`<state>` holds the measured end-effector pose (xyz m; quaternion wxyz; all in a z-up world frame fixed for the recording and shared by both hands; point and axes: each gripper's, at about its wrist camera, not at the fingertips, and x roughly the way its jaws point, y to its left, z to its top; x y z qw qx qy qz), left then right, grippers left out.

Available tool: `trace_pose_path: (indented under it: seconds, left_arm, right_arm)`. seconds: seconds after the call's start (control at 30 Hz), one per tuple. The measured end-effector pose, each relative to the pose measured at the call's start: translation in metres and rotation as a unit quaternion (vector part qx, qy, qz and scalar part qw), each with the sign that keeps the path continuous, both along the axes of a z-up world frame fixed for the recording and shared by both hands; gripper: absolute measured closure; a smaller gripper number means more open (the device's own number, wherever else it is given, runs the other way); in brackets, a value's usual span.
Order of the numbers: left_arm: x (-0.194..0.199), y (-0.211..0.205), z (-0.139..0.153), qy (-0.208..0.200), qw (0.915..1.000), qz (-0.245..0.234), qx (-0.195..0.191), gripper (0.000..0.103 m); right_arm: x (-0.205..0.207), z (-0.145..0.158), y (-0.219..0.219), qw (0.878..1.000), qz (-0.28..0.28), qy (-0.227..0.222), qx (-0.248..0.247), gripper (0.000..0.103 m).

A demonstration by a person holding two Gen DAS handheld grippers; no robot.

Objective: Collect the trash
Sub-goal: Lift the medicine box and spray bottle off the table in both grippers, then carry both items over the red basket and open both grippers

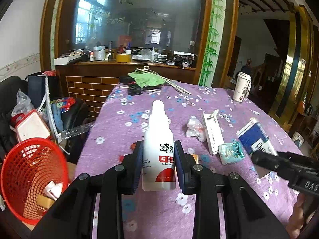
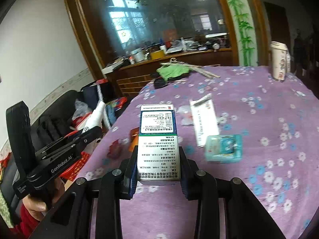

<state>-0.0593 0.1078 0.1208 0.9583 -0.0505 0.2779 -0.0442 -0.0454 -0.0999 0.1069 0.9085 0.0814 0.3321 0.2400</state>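
My left gripper (image 1: 159,159) is shut on a white spray bottle (image 1: 158,151) with a red label, held above the purple flowered tablecloth (image 1: 139,209). The bottle (image 2: 95,117) also shows at the left of the right wrist view. My right gripper (image 2: 158,165) is shut on a blue-and-white medicine box (image 2: 157,137), lifted over the cloth (image 2: 259,179); the same box (image 1: 255,137) appears at the right of the left wrist view. A red mesh basket (image 1: 31,179) holding some scraps stands low at the left, beside the table.
On the cloth lie a crumpled plastic wrapper (image 1: 194,129), a long white box (image 1: 211,133), a teal tissue pack (image 1: 231,152), an orange scrap (image 2: 133,137) and a paper cup (image 1: 242,87). A green cloth (image 1: 147,78) and sticks lie at the far end. Bags clutter the left.
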Motion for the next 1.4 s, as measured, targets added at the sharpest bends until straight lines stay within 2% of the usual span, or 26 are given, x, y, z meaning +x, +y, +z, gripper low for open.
trace_pose_path:
  seconds: [0.17, 0.43, 0.6, 0.83, 1.1, 1.3, 1.33, 1.37, 1.4]
  left_arm:
    - [-0.016, 0.025, 0.005, 0.003, 0.9997, 0.022, -0.005, 0.074]
    - [-0.049, 0.09, 0.009, 0.005, 0.9967, 0.08, -0.013, 0.074]
    - [-0.067, 0.141, 0.007, 0.007, 0.9912, 0.131, -0.016, 0.074]
    - [-0.081, 0.194, -0.003, 0.021, 0.9833, 0.18, -0.019, 0.074]
    - [-0.081, 0.221, -0.013, 0.03, 0.9792, 0.199, -0.027, 0.074]
    - [-0.075, 0.237, -0.017, 0.031, 0.976, 0.213, -0.029, 0.074]
    - [-0.074, 0.238, -0.017, 0.031, 0.9757, 0.215, -0.029, 0.069]
    - [-0.074, 0.238, -0.017, 0.031, 0.9757, 0.215, -0.029, 0.057]
    - [-0.074, 0.238, -0.016, 0.028, 0.9752, 0.217, -0.029, 0.051]
  right_arm:
    - [-0.004, -0.001, 0.031, 0.999, 0.04, 0.01, -0.005, 0.066]
    - [-0.007, -0.001, 0.094, 0.992, 0.121, 0.033, -0.011, 0.066]
    - [-0.007, 0.006, 0.139, 0.985, 0.168, 0.043, -0.015, 0.066]
    - [-0.008, 0.017, 0.203, 0.974, 0.221, 0.035, -0.031, 0.066]
    - [0.007, 0.011, 0.268, 0.967, 0.248, 0.038, -0.048, 0.065]
    - [0.031, 0.002, 0.301, 0.965, 0.253, 0.057, -0.035, 0.064]
    - [0.034, 0.002, 0.305, 0.965, 0.254, 0.053, -0.028, 0.061]
    - [0.036, 0.001, 0.308, 0.964, 0.259, 0.052, -0.024, 0.057]
    - [0.037, 0.001, 0.309, 0.965, 0.257, 0.051, -0.025, 0.053]
